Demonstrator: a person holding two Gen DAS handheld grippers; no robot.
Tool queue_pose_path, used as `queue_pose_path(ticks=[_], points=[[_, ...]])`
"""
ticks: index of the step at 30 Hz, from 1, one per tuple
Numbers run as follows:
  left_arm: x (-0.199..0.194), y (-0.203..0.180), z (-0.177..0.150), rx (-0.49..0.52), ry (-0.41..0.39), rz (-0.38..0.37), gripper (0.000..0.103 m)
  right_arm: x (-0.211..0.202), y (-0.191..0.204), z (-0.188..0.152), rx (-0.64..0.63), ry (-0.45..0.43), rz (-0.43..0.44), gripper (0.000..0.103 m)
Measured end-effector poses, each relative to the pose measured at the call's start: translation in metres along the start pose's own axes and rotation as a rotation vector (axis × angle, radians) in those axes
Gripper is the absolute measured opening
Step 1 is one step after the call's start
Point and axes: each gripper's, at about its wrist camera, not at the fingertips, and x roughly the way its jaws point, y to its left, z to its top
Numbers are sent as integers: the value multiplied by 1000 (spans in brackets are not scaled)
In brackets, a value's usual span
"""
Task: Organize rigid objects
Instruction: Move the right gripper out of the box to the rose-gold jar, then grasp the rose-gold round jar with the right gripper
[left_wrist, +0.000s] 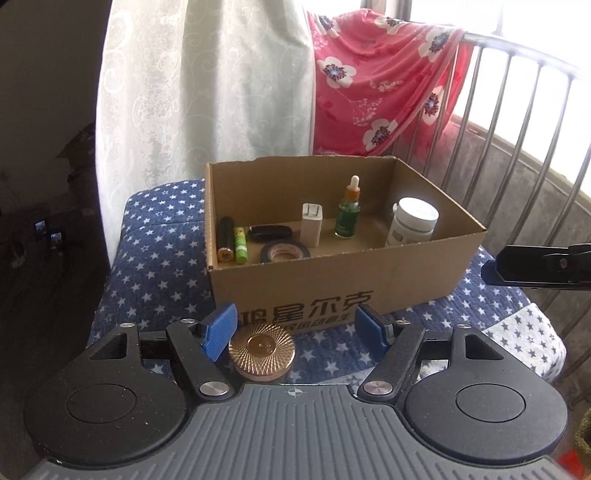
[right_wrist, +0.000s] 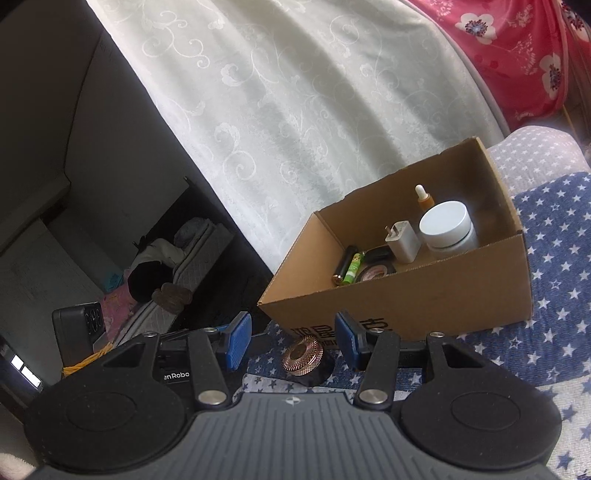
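Note:
A round gold compact (left_wrist: 262, 350) with a ribbed lid lies on the star-patterned blue cloth (left_wrist: 159, 266) in front of a cardboard box (left_wrist: 332, 284). My left gripper (left_wrist: 297, 328) is open, its blue pads (left_wrist: 220, 330) either side of the compact, the left pad close to it. My right gripper (right_wrist: 293, 339) is open too, above the same compact (right_wrist: 303, 357); its finger also shows at the right edge of the left wrist view (left_wrist: 535, 269). The box (right_wrist: 424, 306) holds a white jar (left_wrist: 412, 221), a green dropper bottle (left_wrist: 348, 212), a white charger (left_wrist: 312, 223), a tape roll (left_wrist: 284, 252), a black tube (left_wrist: 225, 239) and a green tube (left_wrist: 241, 245).
A white curtain (left_wrist: 207, 92) and a red flowered cloth (left_wrist: 380, 77) hang behind the box. A metal rail (left_wrist: 517, 110) runs along the right. To the left the cloth's edge drops to a dark floor with clutter (right_wrist: 159, 273).

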Motion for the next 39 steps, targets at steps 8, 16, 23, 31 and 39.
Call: queue_pose_path(ticks=[8,16,23,31,39], points=[[28,25,-30,-50,40,42,71,90,-2,-15,75,159,25,53],[58,28,-44,-32,61,64,69,144,-17,-26,133,224,-18,51],[69,30,-48,-55,80,37,57,165,-24,-33,155,252,-34,39],[65,22,-51,-39,67,56,56,160,-28,-37,166,249,-52,32],[62,5,-50,-27,84,-9,56,133,-30,-42,184,213,-87,32]])
